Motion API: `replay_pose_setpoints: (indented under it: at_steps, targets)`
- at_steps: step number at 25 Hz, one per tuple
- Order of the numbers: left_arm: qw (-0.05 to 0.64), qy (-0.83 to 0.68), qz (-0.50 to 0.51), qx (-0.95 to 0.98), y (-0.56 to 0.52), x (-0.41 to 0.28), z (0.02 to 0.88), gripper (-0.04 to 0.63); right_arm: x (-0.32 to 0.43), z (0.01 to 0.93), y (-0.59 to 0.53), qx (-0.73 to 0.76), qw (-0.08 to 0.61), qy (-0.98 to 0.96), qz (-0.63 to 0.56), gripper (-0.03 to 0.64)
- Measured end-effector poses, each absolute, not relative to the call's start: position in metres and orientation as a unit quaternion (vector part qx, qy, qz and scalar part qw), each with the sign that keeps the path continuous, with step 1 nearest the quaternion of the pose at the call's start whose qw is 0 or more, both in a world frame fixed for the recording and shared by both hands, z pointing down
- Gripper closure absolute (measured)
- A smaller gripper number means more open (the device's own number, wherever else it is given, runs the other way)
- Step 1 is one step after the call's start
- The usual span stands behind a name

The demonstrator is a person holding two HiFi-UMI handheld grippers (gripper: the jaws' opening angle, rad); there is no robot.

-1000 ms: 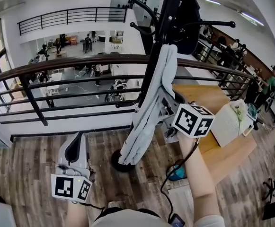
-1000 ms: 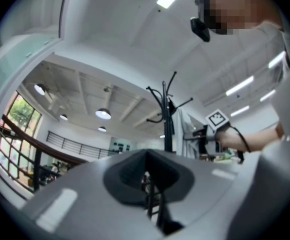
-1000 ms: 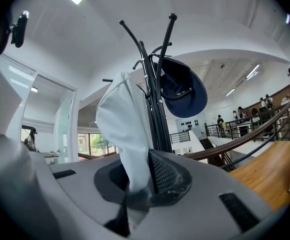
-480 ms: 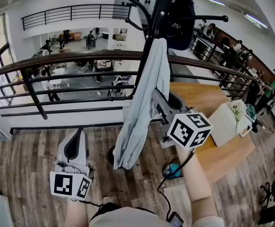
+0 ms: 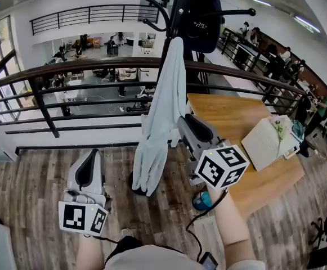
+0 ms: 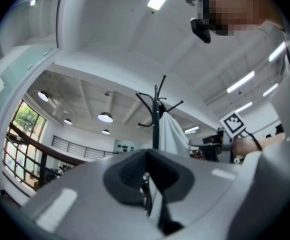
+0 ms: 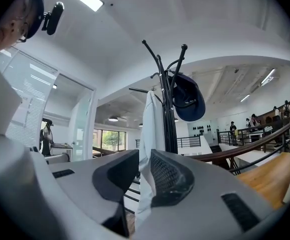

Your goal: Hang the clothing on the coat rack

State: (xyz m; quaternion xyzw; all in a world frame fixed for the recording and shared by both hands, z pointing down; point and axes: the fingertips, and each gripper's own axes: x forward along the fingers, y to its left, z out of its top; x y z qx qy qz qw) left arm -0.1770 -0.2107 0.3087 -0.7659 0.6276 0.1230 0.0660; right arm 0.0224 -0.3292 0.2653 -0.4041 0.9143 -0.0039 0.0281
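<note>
Hanging vertically from the coat rack [image 5: 179, 10], the garment [image 5: 162, 122] faces an empty, slightly parted right gripper [image 5: 186, 122]; left gripper [image 5: 92, 153] closed.

A dark railing [image 5: 95, 67] runs across above the plank floor [image 5: 31, 181]. Right of it stands a wooden worktop [image 5: 228, 112] carrying a white board [image 5: 266, 143].

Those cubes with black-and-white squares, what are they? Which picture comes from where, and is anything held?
No robot here: a person holds a two-jaw tool in each hand, and each marker cube is part of it. The head view looks down from the person's head; the other two look along each tool's jaws. The left gripper is shut on nothing, above the wooden floor. The right gripper is open and empty, beside a pale garment hanging on the coat rack, which also carries a dark cap.
</note>
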Motion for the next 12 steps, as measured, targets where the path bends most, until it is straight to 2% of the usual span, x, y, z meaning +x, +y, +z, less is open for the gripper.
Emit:
replay_pose_setpoints:
  at_steps: [6,12]
  targets:
    - [0.072,0.628,0.119,-0.766,-0.192,-0.155,0.305,0.586,0.044,0.271,-0.298,-0.408,0.024,0.912,0.021,0.617]
    - [0.077,0.631,0.114,-0.763,-0.173,-0.139,0.303,0.586,0.063,0.279,-0.27,-0.409,0.023,0.911,0.034,0.617]
